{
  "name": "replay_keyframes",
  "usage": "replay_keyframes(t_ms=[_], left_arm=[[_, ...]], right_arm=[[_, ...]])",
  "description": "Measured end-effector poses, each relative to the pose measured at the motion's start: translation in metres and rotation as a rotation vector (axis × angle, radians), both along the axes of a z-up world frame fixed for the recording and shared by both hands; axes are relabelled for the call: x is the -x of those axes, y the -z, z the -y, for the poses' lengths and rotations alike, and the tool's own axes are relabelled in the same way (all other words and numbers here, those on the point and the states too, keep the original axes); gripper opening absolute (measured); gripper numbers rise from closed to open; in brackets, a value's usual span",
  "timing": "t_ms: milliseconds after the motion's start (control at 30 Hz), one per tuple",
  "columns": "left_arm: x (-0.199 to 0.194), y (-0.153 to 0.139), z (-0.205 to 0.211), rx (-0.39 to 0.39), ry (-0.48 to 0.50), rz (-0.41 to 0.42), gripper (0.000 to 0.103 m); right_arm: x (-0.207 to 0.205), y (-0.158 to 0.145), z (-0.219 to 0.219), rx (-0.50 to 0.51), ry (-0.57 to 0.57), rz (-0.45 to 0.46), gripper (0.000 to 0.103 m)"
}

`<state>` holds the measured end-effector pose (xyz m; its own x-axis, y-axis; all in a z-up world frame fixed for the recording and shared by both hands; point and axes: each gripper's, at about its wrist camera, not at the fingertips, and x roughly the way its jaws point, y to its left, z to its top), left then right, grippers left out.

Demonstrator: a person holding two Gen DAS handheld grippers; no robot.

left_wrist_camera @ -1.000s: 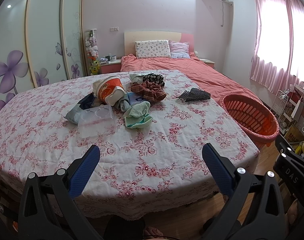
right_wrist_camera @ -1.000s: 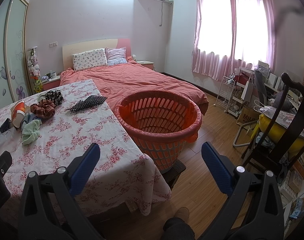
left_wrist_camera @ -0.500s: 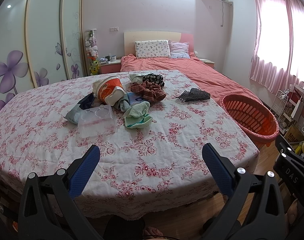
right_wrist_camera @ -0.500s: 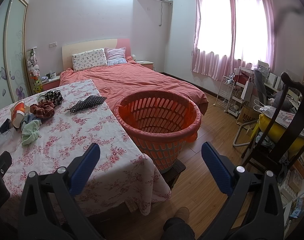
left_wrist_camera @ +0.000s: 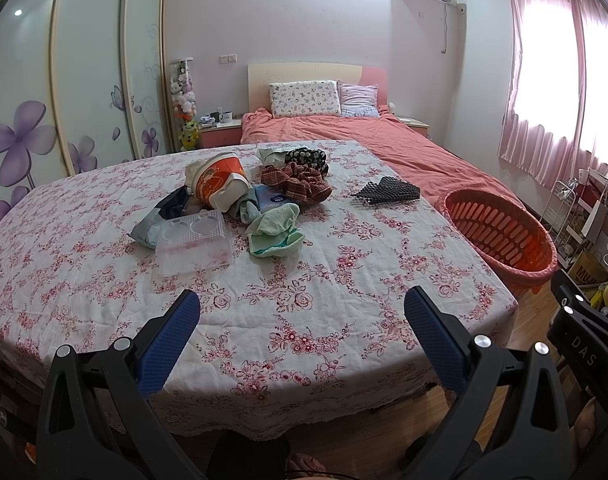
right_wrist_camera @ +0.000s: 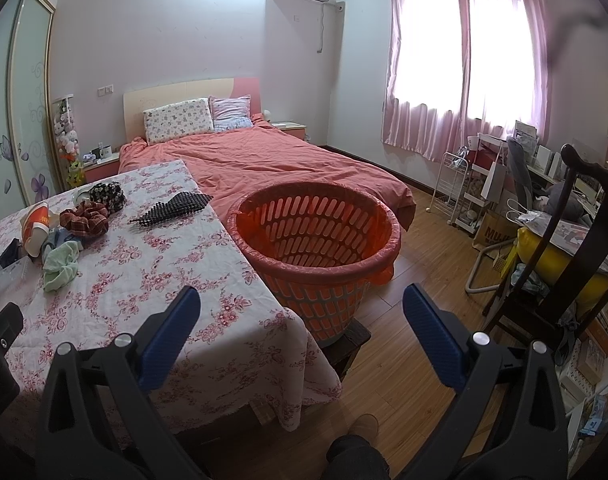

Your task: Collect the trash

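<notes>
A heap of litter and cloth lies mid-table on the floral tablecloth [left_wrist_camera: 264, 312]: a tipped orange paper tub [left_wrist_camera: 220, 182], a clear plastic tray [left_wrist_camera: 192, 240], a grey-blue wrapper [left_wrist_camera: 160, 216], a green cloth [left_wrist_camera: 274, 230], a plaid scrunchie [left_wrist_camera: 296, 184] and a black dotted cloth [left_wrist_camera: 386, 192]. An orange lined basket [right_wrist_camera: 318, 248] stands off the table's right edge. My left gripper [left_wrist_camera: 302, 320] hangs open over the table's near edge, well short of the heap. My right gripper [right_wrist_camera: 302, 320] is open too, nothing in it, just in front of the basket.
A bed with a salmon cover [right_wrist_camera: 272, 160] lies behind the table. A dark wooden chair [right_wrist_camera: 560, 264], a wire rack [right_wrist_camera: 456, 188] and cluttered shelves fill the right side. Wooden floor [right_wrist_camera: 424, 272] shows between basket and chair. A person's foot [right_wrist_camera: 366, 424] shows below.
</notes>
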<state>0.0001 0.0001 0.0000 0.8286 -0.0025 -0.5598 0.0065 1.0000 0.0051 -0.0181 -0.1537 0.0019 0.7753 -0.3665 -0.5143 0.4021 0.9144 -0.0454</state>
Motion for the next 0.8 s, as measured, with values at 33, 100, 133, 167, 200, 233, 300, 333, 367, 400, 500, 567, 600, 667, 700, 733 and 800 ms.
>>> replay_keyframes(t_ms=[33,100,133,167,200,233,300,333,367,400,500,567,600,667,700,733,800], left_arm=[[0.0000,0.0000,0.0000,0.000,0.000,0.000,0.101],[0.0000,0.0000,0.0000,0.000,0.000,0.000,0.101],[0.0000,0.0000,0.0000,0.000,0.000,0.001,0.101],[0.0000,0.0000,0.0000,0.000,0.000,0.000,0.101],[0.0000,0.0000,0.0000,0.000,0.000,0.000,0.101],[0.0000,0.0000,0.0000,0.000,0.000,0.001,0.101],[0.0000,0.0000,0.0000,0.000,0.000,0.000,0.101],[0.0000,0.0000,0.0000,0.000,0.000,0.000,0.101],[0.0000,0.0000,0.0000,0.000,0.000,0.000,0.101],[0.0000,0.0000,0.0000,0.000,0.000,0.000,0.101],[0.0000,0.0000,-0.0001,0.001,0.000,-0.001,0.101],[0.0000,0.0000,-0.0001,0.001,0.000,0.000,0.101],[0.0000,0.0000,-0.0001,0.001,0.000,-0.001,0.101],[-0.0001,0.0001,-0.0003,0.002,-0.001,-0.002,0.101],[-0.0002,0.0001,-0.0008,0.004,-0.002,-0.003,0.101],[-0.0004,0.0002,-0.0010,0.006,-0.003,-0.004,0.101],[-0.0016,0.0004,-0.0027,0.004,-0.011,-0.006,0.101]], right_arm=[[0.0001,-0.0001,0.0001,0.000,0.000,0.000,0.099],[0.0002,-0.0002,0.0002,0.000,0.000,0.001,0.099],[0.0003,-0.0003,0.0002,0.000,0.000,0.001,0.099],[0.0003,-0.0004,0.0003,0.000,0.000,0.001,0.099],[0.0003,-0.0005,0.0003,0.000,0.000,0.001,0.099],[0.0003,-0.0006,0.0003,0.000,0.000,0.001,0.099],[0.0004,-0.0008,0.0004,0.000,0.000,0.001,0.099],[0.0004,-0.0009,0.0005,0.000,0.000,0.001,0.099],[0.0004,-0.0010,0.0005,0.000,0.000,0.001,0.099],[0.0004,-0.0011,0.0005,0.001,0.000,0.001,0.099],[0.0000,-0.0011,0.0002,0.000,0.000,0.001,0.099],[-0.0006,-0.0010,-0.0003,0.001,0.000,0.000,0.099],[-0.0007,-0.0011,-0.0004,0.000,0.000,0.001,0.099],[-0.0014,-0.0010,-0.0009,0.001,-0.001,0.001,0.099],[-0.0016,-0.0010,-0.0010,0.001,-0.002,0.001,0.099],[-0.0022,-0.0009,-0.0014,0.001,-0.003,0.000,0.099],[-0.0043,-0.0005,-0.0024,-0.001,-0.012,-0.002,0.099]])
